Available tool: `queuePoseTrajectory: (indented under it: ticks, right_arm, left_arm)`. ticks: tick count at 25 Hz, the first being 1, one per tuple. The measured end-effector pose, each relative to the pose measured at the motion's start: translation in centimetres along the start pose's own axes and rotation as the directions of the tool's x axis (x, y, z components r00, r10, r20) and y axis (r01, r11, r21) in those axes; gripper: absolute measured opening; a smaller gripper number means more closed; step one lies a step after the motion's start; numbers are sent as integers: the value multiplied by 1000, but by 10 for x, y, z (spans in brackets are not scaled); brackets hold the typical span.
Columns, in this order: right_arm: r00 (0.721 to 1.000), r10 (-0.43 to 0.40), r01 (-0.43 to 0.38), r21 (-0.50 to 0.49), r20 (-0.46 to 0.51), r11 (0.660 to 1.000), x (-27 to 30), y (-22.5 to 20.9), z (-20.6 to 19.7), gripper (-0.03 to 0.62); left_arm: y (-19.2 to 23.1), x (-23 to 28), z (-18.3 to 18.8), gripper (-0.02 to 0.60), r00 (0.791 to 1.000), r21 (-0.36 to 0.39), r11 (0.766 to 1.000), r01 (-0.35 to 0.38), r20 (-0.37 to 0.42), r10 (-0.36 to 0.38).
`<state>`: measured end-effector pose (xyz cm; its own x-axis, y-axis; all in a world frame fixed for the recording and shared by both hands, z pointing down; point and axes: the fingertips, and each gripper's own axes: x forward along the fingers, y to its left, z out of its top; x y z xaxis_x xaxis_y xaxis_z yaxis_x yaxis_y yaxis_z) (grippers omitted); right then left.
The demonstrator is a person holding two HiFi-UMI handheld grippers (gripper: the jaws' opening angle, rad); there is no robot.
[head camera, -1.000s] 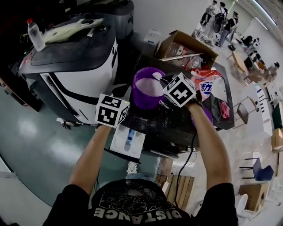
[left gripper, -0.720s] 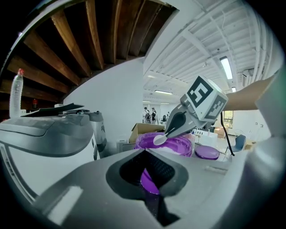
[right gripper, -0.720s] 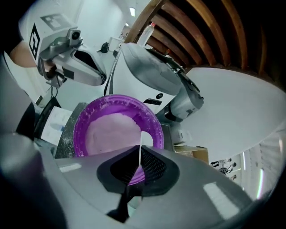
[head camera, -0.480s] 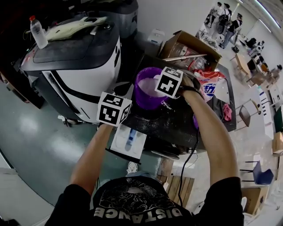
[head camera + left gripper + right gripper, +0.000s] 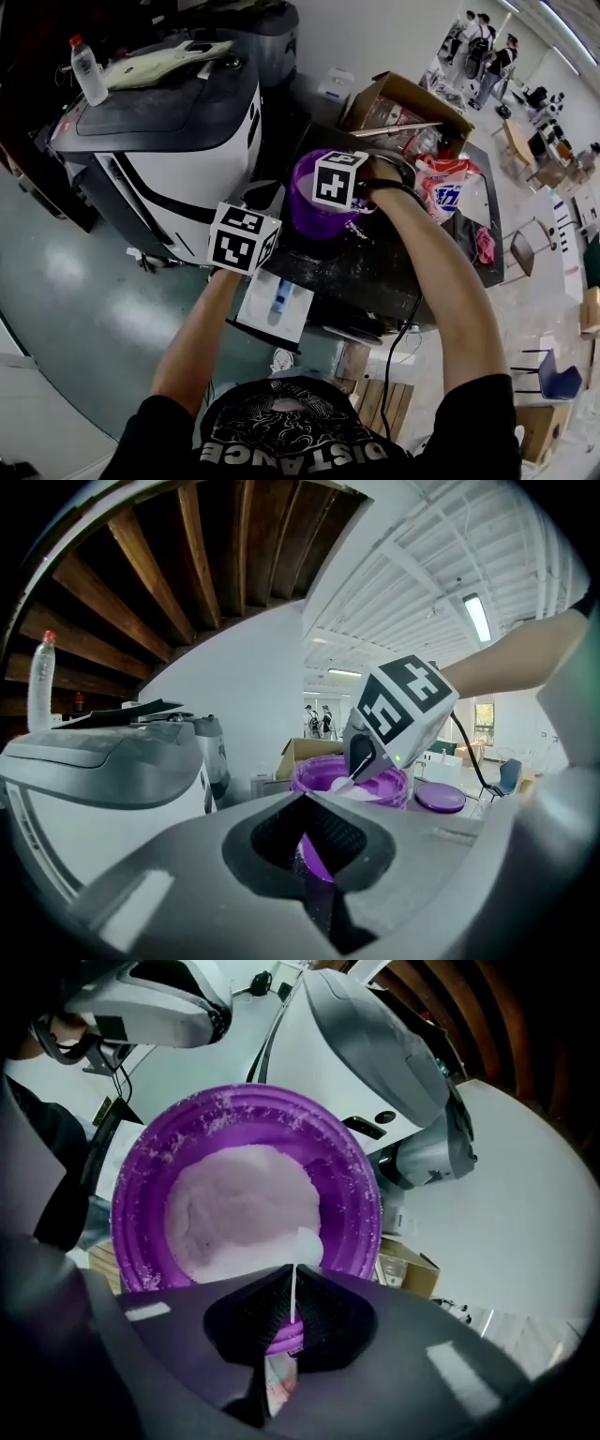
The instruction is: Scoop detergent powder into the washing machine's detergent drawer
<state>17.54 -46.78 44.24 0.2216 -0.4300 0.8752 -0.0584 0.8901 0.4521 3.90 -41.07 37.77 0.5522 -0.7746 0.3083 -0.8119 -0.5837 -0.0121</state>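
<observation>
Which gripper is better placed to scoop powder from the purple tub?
The right gripper: it pinches the thin white scoop over the white powder. The left gripper sits beside the round purple plastic tub.

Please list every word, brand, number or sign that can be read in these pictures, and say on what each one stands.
"DISTANCE": on the person's black shirt, seen upside down.
Blue print on the red and white bag: too blurred to read.
Label on the plastic bottle: too small to read.
</observation>
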Motion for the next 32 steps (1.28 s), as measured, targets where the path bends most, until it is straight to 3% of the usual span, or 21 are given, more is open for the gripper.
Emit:
queuePoseTrajectory:
  ticks: [15,26,32]
  right_arm:
    - [974,219,-215,67,-59,974,-5,28,-7,35]
    - [926,367,-362,66,-93,930,-15,49,-7,35]
    - [897,439,-433,102,-50,896,-20,55,-2,35]
  left_arm:
    - [2,-11,-7,6,1000,9,1000,-13,-13,13]
    - [6,-17,-12,6,1000,3,1000,-15,-18,15]
    - [8,-18,-12,6,1000,0,1000,-12,-15,12]
